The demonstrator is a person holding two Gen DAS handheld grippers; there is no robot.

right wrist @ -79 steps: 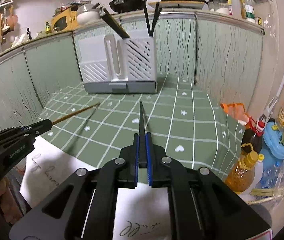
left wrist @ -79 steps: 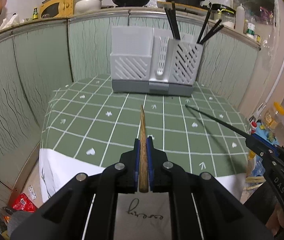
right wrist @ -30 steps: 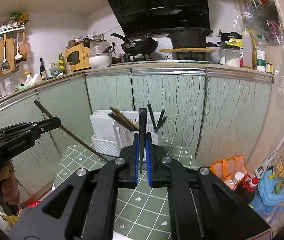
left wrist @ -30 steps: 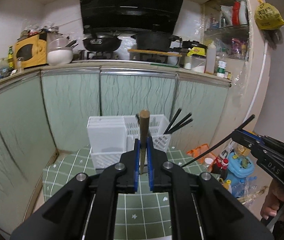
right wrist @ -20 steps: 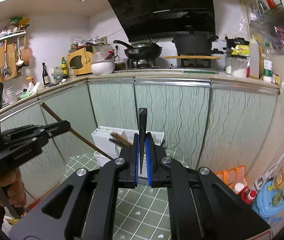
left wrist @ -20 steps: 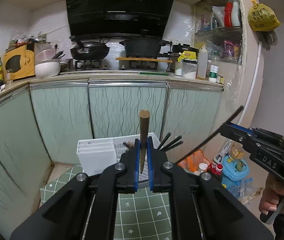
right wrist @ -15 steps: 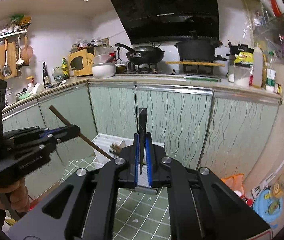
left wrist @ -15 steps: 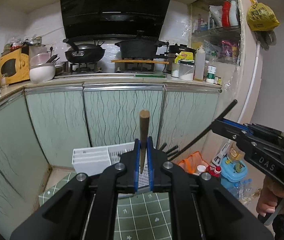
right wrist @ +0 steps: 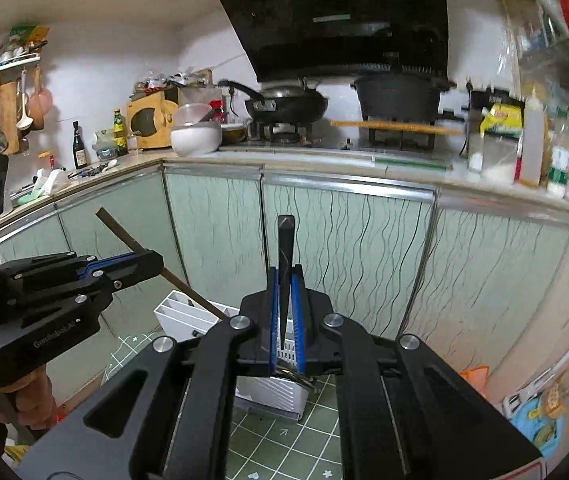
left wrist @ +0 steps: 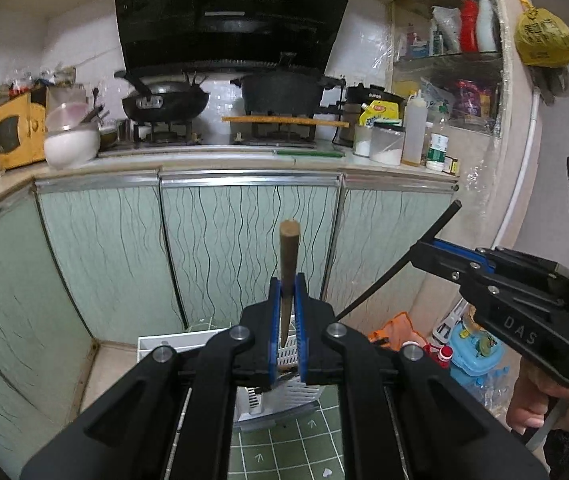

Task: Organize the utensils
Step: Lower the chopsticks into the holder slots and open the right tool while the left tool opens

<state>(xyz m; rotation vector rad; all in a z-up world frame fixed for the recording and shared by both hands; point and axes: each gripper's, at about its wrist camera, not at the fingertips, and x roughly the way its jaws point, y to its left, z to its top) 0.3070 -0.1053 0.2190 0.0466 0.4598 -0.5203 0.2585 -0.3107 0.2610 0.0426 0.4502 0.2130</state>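
My left gripper [left wrist: 287, 280] is shut on a brown wooden chopstick [left wrist: 287, 256] that stands upright, its thin end pointing down over the white utensil holder [left wrist: 284, 392]. My right gripper [right wrist: 285, 276] is shut on a black chopstick [right wrist: 285, 248], also upright above the holder [right wrist: 268, 394]. In the left wrist view the right gripper [left wrist: 420, 250] shows at the right with the black chopstick [left wrist: 396, 264] slanting down. In the right wrist view the left gripper [right wrist: 152, 260] shows at the left with the brown chopstick [right wrist: 164, 272] slanting toward the holder. Dark chopsticks lie in the holder's slotted compartment.
The holder stands on a green checked tablecloth [right wrist: 304, 440]. Green-fronted kitchen cabinets [left wrist: 224, 248] rise behind it, with a stove, a wok [left wrist: 164, 100] and a pot [left wrist: 280, 94] on the counter. Bottles and an orange bag [left wrist: 396, 336] sit on the floor at the right.
Both grippers have risen from low over the table and tipped their chopsticks upright, then moved forward above the holder. The holder has slid down toward the bottom of both views.
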